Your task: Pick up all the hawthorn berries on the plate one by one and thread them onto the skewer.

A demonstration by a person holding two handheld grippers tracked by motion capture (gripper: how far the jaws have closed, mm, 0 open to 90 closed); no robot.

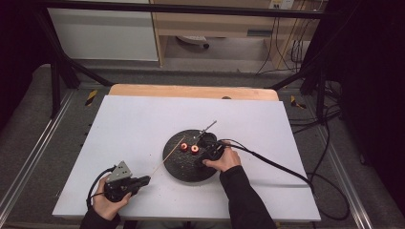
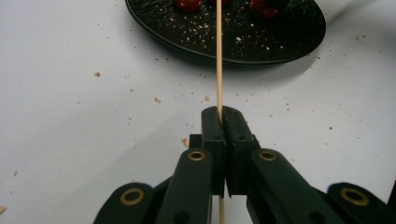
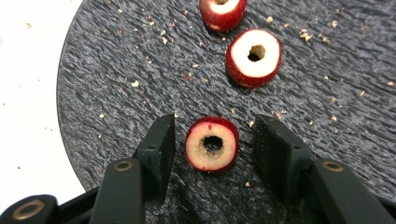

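My left gripper is shut on a thin wooden skewer, whose tip reaches over the black round plate. From above, this gripper sits near the table's front left, and the skewer slants up and right to the plate. My right gripper is open over the plate, one jaw on each side of a red-skinned cored fruit ring lying flat, apart from both. Two more rings lie beyond it. In the high view the right gripper is just right of the rings.
A thin metal tool lies at the plate's far edge, pointing away. Crumbs are scattered on the white tabletop and on the plate. A black cable trails from the right gripper to the table's right edge.
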